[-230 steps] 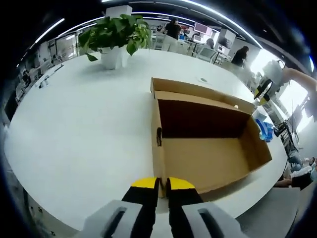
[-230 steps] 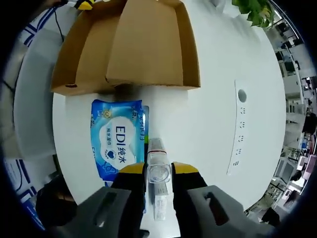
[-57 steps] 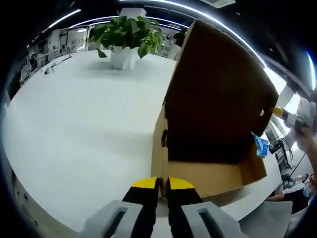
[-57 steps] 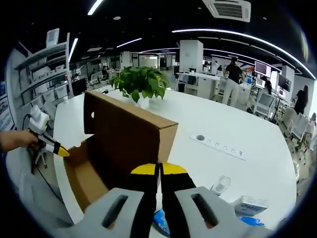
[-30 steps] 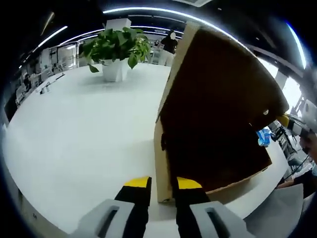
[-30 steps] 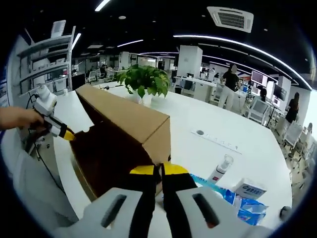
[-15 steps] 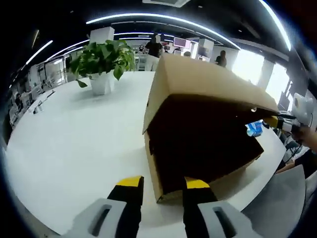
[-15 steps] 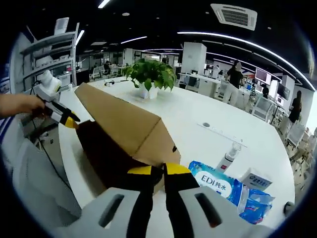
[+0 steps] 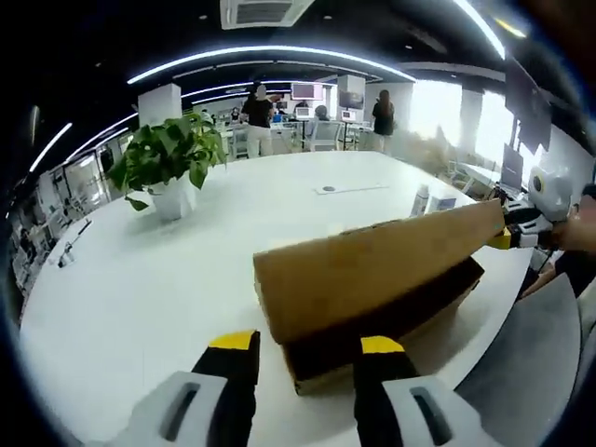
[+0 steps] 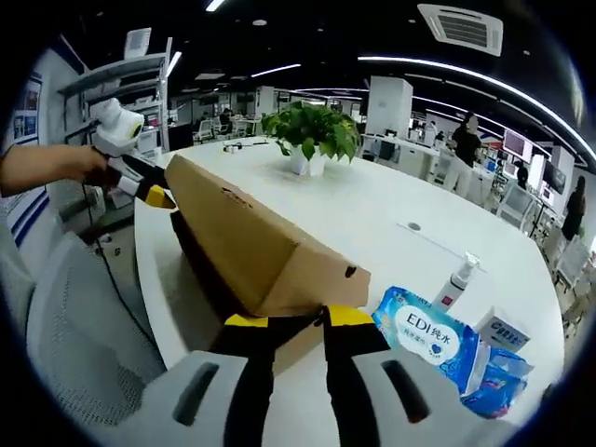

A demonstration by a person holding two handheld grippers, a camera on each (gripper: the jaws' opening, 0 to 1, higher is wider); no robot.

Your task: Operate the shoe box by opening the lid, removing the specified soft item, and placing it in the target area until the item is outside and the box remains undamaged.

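Observation:
The brown cardboard shoe box (image 9: 372, 279) lies on the white table (image 9: 168, 270), its lid lowered almost flat with a dark gap under the front edge. My left gripper (image 9: 307, 343) is open, and the box's near corner stands between its yellow tips. At the right of the left gripper view, my right gripper (image 9: 517, 231) holds the lid's far end. In the right gripper view the lid (image 10: 251, 237) slopes away from my right gripper (image 10: 298, 319), whose jaws pinch its edge. The left gripper (image 10: 154, 194) shows at the box's far end, held by a hand.
A blue wet-wipes pack (image 10: 428, 340), a spray bottle (image 10: 458, 277), a small white box (image 10: 503, 331) and another blue pack (image 10: 494, 386) lie on the table beside the box. A potted plant (image 9: 172, 158) stands further back. A grey chair (image 10: 74, 317) sits at the table's edge.
The lid has swung down from upright to nearly shut, with the right gripper on it. The left gripper has let go of the box wall and opened.

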